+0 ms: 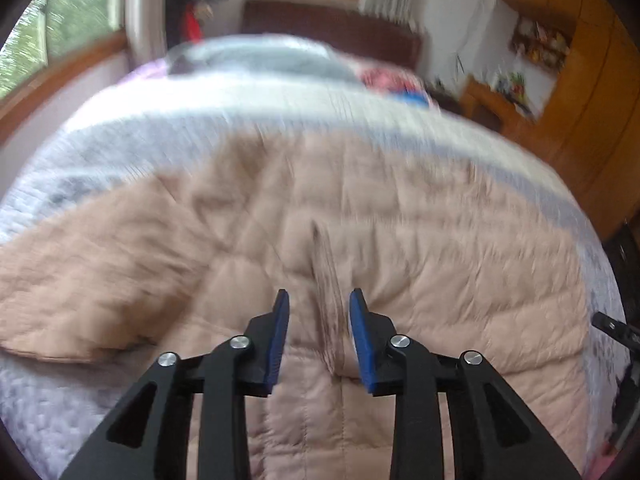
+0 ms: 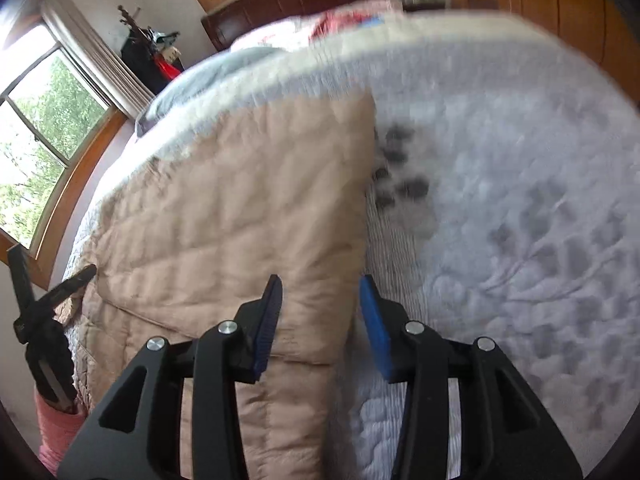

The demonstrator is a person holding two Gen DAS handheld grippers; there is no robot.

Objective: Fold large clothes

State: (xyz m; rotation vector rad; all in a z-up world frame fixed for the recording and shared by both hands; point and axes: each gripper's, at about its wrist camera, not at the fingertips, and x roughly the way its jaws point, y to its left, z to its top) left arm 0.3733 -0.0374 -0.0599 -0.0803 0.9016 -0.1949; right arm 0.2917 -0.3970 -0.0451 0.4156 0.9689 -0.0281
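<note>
hovering | both tools (image 1: 319, 296) (image 2: 321, 280) part-open, seemingly empty | over beige coat (image 1: 400, 220)

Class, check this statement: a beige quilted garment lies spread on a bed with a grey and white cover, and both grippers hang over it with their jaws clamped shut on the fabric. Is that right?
One detail is wrong. The left gripper and the right gripper both have open jaws, gripping nothing; each wrist view shows this. The beige quilted garment does lie spread on the bed cover.
</note>
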